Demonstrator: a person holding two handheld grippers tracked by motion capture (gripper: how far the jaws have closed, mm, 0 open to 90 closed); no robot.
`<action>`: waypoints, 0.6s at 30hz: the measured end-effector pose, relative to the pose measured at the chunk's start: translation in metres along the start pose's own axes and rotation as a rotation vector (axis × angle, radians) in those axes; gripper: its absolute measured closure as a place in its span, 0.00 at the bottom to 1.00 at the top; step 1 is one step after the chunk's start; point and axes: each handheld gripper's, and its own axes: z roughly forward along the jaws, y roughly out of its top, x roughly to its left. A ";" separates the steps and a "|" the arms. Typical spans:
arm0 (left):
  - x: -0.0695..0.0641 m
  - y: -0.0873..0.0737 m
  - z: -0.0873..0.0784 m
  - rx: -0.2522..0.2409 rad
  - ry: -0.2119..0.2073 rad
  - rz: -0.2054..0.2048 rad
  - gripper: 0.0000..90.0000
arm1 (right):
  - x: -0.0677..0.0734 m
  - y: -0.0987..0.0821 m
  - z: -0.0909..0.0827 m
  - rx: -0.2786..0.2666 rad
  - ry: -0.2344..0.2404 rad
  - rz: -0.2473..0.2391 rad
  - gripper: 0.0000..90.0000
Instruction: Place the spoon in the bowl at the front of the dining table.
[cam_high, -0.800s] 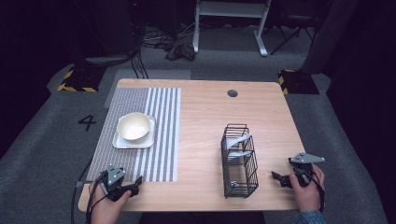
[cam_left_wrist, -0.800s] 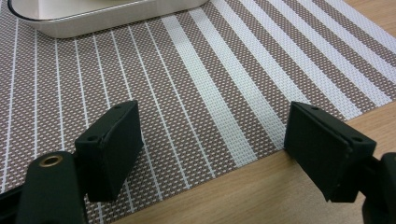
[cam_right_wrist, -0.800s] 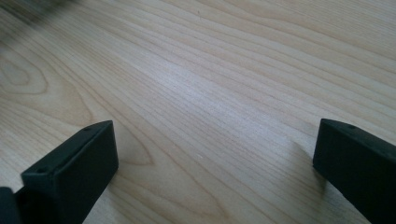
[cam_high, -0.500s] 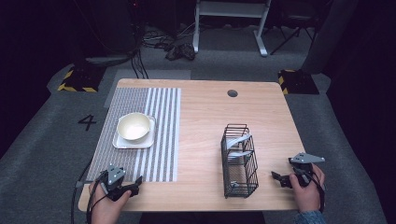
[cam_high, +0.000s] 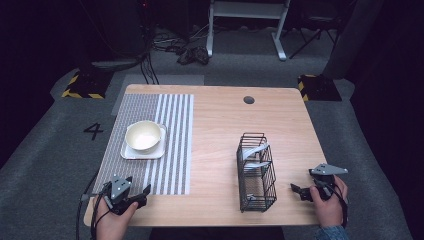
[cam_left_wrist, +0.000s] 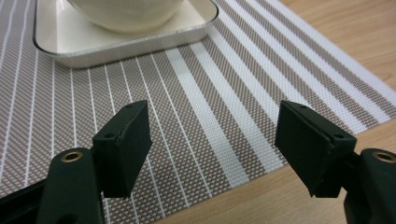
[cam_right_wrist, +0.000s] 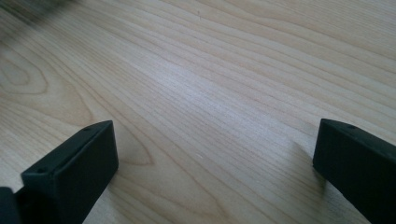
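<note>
From the high view, the left tool (cam_high: 142, 192) sits at the near left corner of the wooden tabletop (cam_high: 215, 125), held in the person's left hand (cam_high: 112, 220), its jaws spread over the near edge of the striped placemat (cam_high: 170, 145) with nothing between them. Farther along that placemat a cream bowl (cam_high: 143, 135) sits in a white square plate (cam_high: 131, 152), well apart from the left tool. Over on the right, the right tool (cam_high: 298, 192) hovers at the near right edge in the person's right hand (cam_high: 330, 202), jaws pointing left toward a black wire basket (cam_high: 256, 172) that stands upright near it. Something pale grey lies inside the basket; what it is cannot be told. A small dark hole (cam_high: 248, 100) marks the far middle of the tabletop.

Now the left gripper view: two black jaws stand wide apart above the brown-and-white placemat (cam_left_wrist: 219, 102), empty between them. Just beyond, at the far left, the plate (cam_left_wrist: 121, 39) shows its rim, with the bowl (cam_left_wrist: 126, 11) resting in it. Bare wood runs along the right.

Right gripper view: the jaws are spread wide over bare pale wood grain (cam_right_wrist: 210, 93), gripping nothing.
</note>
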 end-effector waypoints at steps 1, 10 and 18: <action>0.000 0.001 -0.001 -0.008 0.000 0.001 0.30 | 0.000 0.000 0.000 0.000 0.000 0.000 0.00; -0.009 0.018 -0.020 -0.095 -0.019 0.015 0.30 | 0.000 0.000 0.000 0.000 0.000 0.000 0.00; -0.018 0.032 -0.037 -0.122 -0.010 0.028 0.30 | 0.000 0.000 0.000 0.000 0.000 0.000 0.00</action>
